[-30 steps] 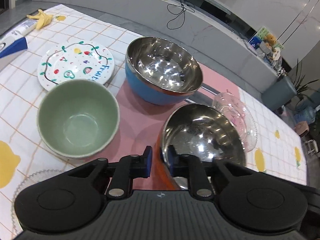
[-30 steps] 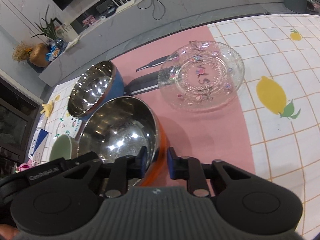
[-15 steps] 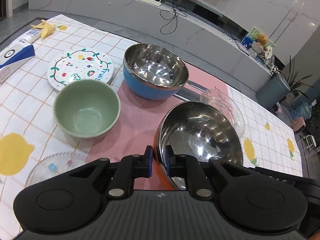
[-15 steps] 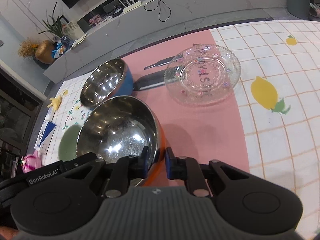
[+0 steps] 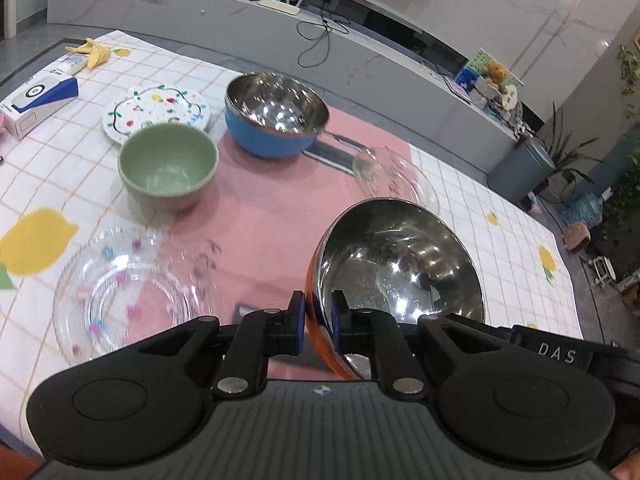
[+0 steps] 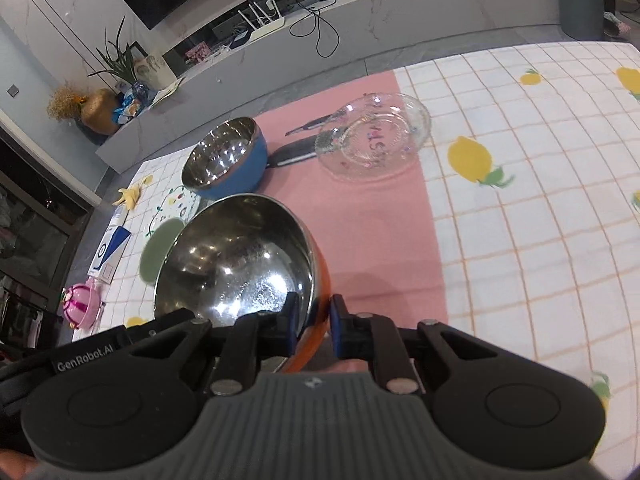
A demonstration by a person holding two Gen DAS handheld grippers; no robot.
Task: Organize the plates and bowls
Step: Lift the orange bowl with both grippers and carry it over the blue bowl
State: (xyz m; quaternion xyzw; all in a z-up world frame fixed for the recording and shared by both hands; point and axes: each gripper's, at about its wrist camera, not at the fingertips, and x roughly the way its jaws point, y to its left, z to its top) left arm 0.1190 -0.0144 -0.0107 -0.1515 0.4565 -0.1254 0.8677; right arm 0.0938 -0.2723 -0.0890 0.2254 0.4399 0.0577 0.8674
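I see the table (image 5: 460, 184) first, spread with a white checked cloth printed with lemons and a pink mat (image 5: 272, 216) down its middle, stretching away ahead of both sets of fingers.

The largest thing on my hands is the orange bowl (image 5: 400, 264) with its shiny steel inside. I have it from both sides: the left gripper (image 5: 318, 320) is clamped on the rim at the bowl's near left edge, one pad outside on the orange wall and one inside on the steel, and the right gripper (image 6: 314, 326) is clamped the same way on the near right edge. In both wrist views the bowl sits tilted and looks lifted clear of the mat.

Ahead of the left fingers and to their left stands the blue bowl (image 5: 276, 124), also steel-lined, resting on the far part of the mat. Nearer, and further left, is the green bowl (image 5: 168, 164), at the mat's edge and just in front of the painted plate (image 5: 156, 110), which lies flat on the cloth.

Two clear glass plates lie flat: one (image 5: 132, 292) close to the left of the left fingers, half on the cloth and half on the mat, blurred; the other (image 6: 372, 140) well ahead of the right fingers at the mat's far right edge, just beyond the orange bowl's rim in the left view.

Two dark utensils (image 6: 296, 152) lie between the blue bowl and that far glass plate. A blue and white box (image 5: 38, 96) and a banana peel (image 5: 94, 54) sit far off left.
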